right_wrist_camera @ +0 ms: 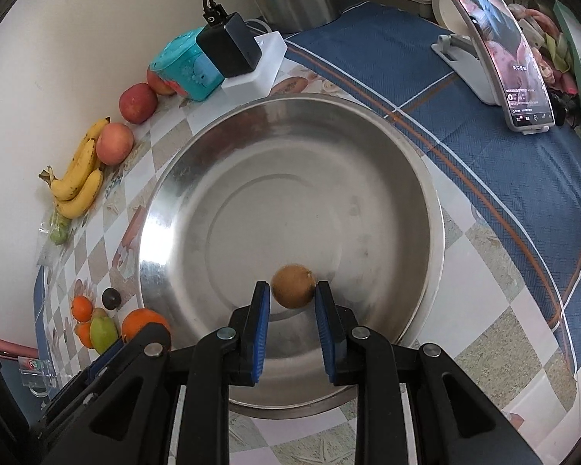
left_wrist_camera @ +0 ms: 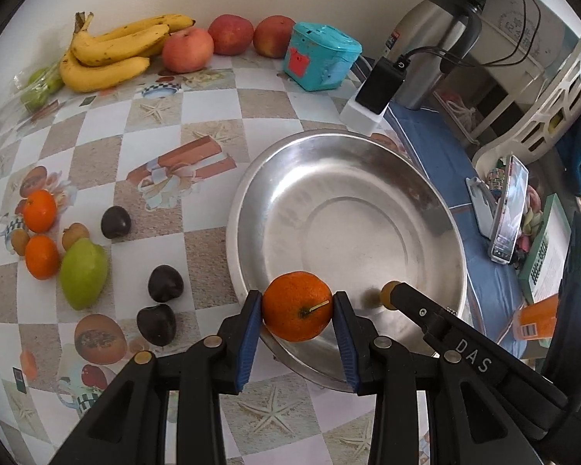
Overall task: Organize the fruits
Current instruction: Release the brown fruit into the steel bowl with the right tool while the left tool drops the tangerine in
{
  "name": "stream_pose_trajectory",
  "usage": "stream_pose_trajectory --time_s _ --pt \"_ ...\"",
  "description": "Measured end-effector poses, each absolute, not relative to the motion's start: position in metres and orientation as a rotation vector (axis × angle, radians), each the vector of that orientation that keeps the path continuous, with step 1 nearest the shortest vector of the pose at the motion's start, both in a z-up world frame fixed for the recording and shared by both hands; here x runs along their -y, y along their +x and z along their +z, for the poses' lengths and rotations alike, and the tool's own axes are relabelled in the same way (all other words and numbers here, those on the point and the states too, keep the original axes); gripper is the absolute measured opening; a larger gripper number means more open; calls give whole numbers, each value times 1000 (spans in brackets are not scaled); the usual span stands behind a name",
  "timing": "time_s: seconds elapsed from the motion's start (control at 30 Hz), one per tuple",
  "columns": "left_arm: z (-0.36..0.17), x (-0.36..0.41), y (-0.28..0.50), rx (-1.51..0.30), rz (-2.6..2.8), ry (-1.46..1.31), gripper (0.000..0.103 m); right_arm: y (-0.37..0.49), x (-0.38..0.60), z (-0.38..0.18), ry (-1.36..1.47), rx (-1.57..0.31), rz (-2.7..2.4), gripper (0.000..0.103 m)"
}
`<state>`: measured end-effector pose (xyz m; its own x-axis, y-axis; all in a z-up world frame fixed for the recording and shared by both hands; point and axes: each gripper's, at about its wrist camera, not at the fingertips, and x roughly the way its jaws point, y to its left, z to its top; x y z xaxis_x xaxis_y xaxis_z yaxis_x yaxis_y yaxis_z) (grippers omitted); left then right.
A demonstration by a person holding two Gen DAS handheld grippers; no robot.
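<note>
My left gripper (left_wrist_camera: 297,310) is shut on an orange tangerine (left_wrist_camera: 296,306), held over the near rim of a wide steel basin (left_wrist_camera: 348,209). Beside it, the right gripper (right_wrist_camera: 292,290) is shut on a small brown longan (right_wrist_camera: 293,286) over the basin's (right_wrist_camera: 290,193) near part; in the left wrist view that longan (left_wrist_camera: 388,295) shows at the right gripper's tip. On the checkered cloth to the left lie two tangerines (left_wrist_camera: 39,210), a green guava (left_wrist_camera: 83,273), three dark plums (left_wrist_camera: 165,283) and two more small brown fruits (left_wrist_camera: 74,233).
Bananas (left_wrist_camera: 112,50) and three apples (left_wrist_camera: 188,49) line the wall. A teal box (left_wrist_camera: 321,56), a power strip with a black adapter (left_wrist_camera: 379,85) and a steel flask (left_wrist_camera: 434,46) stand behind the basin. A phone on a stand (right_wrist_camera: 499,54) sits on the blue cloth at right.
</note>
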<state>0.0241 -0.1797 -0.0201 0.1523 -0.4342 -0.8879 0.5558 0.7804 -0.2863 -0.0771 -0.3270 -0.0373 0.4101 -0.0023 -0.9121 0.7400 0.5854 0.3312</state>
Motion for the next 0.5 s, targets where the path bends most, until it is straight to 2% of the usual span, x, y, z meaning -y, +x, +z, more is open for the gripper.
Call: stream_pose_trajectory --time_s 0.5 --pt "-22 175 28 -1257 -701 90 41 -73 325 -37 799 -1076 -560 25"
